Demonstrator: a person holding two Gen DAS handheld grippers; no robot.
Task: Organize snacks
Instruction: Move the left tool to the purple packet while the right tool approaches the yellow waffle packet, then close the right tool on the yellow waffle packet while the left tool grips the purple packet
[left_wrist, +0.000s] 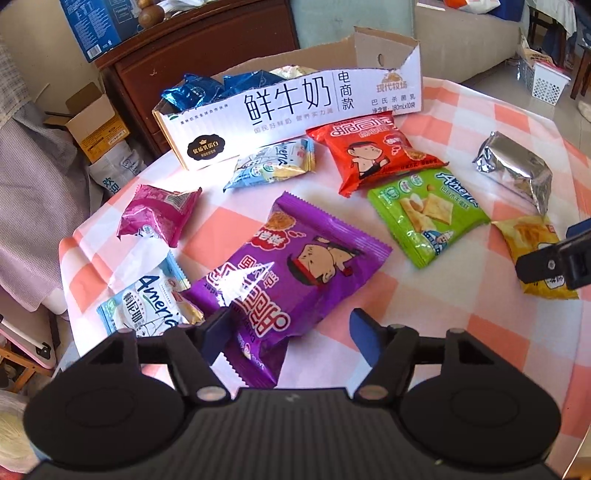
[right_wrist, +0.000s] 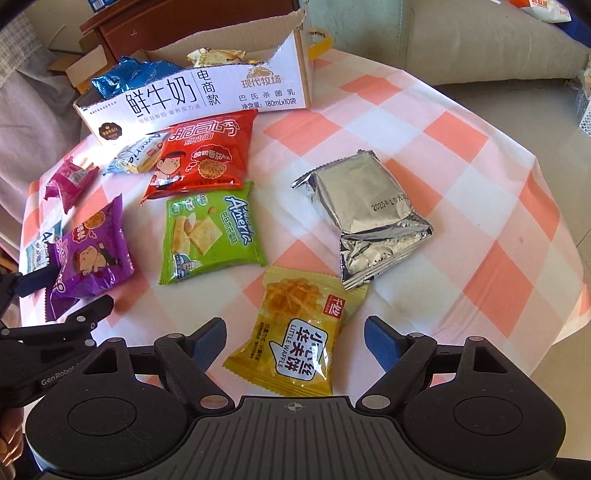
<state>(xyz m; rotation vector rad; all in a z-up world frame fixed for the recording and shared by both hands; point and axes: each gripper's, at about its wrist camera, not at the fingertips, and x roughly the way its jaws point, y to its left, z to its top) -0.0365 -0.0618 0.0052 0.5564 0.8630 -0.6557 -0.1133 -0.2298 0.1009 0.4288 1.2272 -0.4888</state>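
A purple noodle-snack packet (left_wrist: 291, 266) lies on the checked tablecloth. My left gripper (left_wrist: 291, 336) straddles its near end: the left finger (left_wrist: 218, 332) is at the packet's edge, the right finger stands clear of it, so it is open. A yellow waffle packet (right_wrist: 291, 306) lies flat between the fingers of my right gripper (right_wrist: 295, 341), which is open with gaps on both sides. At the back stands a torn white milk carton box (left_wrist: 288, 107) holding blue packets and a pale one. In the right wrist view the left gripper (right_wrist: 74, 291) shows over the purple packet (right_wrist: 88, 254).
Loose on the cloth are a red packet (left_wrist: 373, 155), a green packet (left_wrist: 424, 214), a silver foil packet (right_wrist: 369, 214), a magenta packet (left_wrist: 159, 214) and two light blue ones (left_wrist: 273, 166). The table edge (right_wrist: 546, 325) curves near right. Furniture and cardboard boxes stand behind.
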